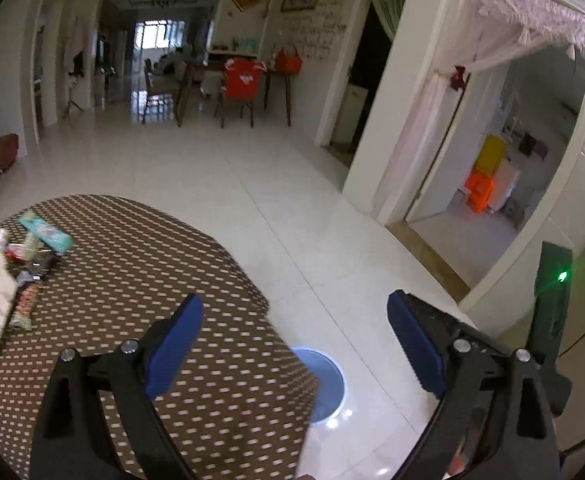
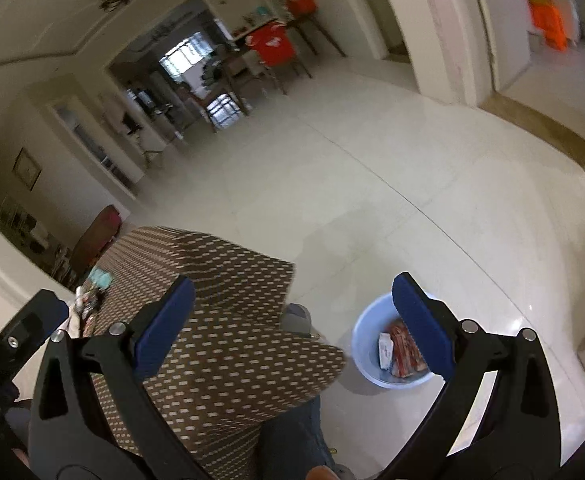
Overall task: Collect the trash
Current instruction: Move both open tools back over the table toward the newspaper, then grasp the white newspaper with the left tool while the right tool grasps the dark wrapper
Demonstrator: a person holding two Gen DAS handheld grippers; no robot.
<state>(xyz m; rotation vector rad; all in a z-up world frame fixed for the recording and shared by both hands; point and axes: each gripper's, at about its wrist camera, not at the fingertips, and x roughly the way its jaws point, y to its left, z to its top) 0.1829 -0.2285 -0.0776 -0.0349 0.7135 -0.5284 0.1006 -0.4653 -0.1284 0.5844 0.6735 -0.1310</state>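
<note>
Well, both the left gripper [image 1: 294, 344] and right gripper [image 2: 292, 324] are hanging released and empty, so the wrappers [image 1: 16, 276] far off to the left one's side are risking a clumsy, scattering grab, well short of the bin [image 2: 362, 356].

Right gripper [image 2: 292, 320] gapes empty above the table [image 2: 228, 320]; wrappers [image 2: 402, 354] lie in the bin [image 2: 362, 368]

Open tiled floor [image 2: 392, 184] surrounds the bin [image 2: 366, 364], its mouth uncovered from above; the table [image 1: 152, 264] edge overhangs just beside it, and a person's leg [image 2: 292, 432] stands near, while wrappers [image 1: 16, 276] crowd only the table's far left side
</note>
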